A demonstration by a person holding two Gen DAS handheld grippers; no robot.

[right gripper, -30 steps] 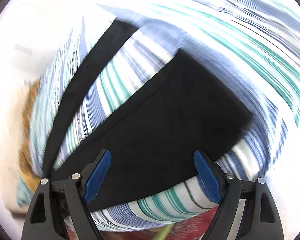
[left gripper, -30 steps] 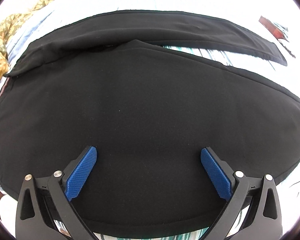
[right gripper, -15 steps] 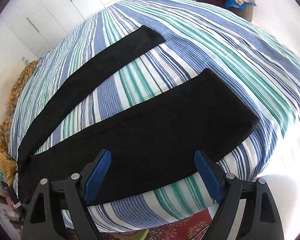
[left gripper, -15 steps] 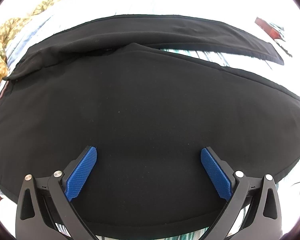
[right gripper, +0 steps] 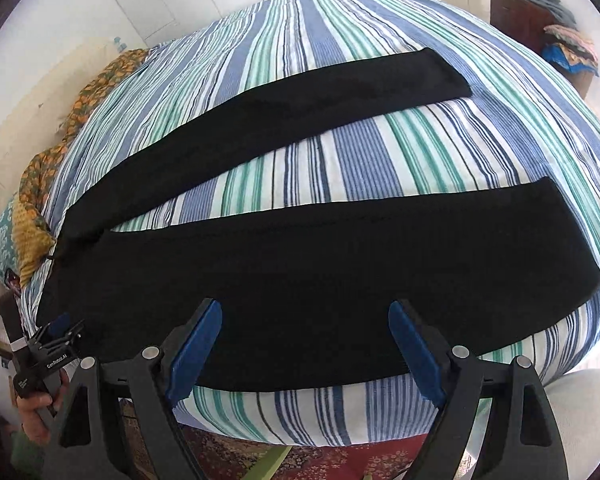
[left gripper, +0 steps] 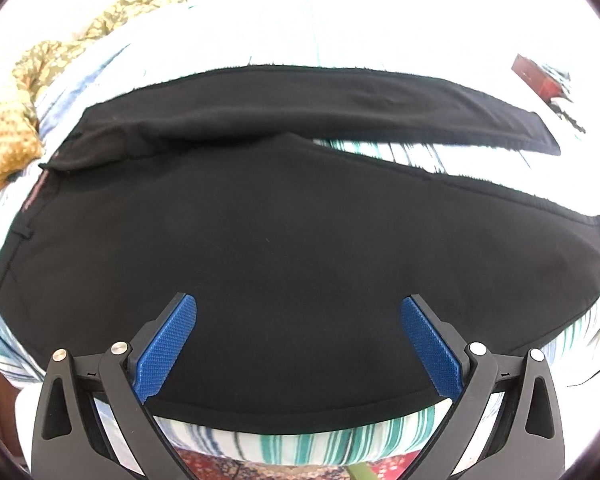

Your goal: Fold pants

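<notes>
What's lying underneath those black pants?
The black pants lie spread on a striped bedsheet, which shows between the two legs and around them. Whatever the sheet looks like directly beneath the fabric is covered.

Black pants (right gripper: pixel 340 264) spread flat on striped bed (right gripper: pixel 340 20), legs splayed apart, right gripper (right gripper: pixel 305 344) wide open above near leg, left gripper (right gripper: pixel 54 340) at waistband

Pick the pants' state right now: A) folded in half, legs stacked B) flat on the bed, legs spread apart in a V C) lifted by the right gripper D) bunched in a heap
B: the black pants lie flat on the striped bedsheet, which shows between the two legs; the right gripper is open and holds nothing.
</notes>
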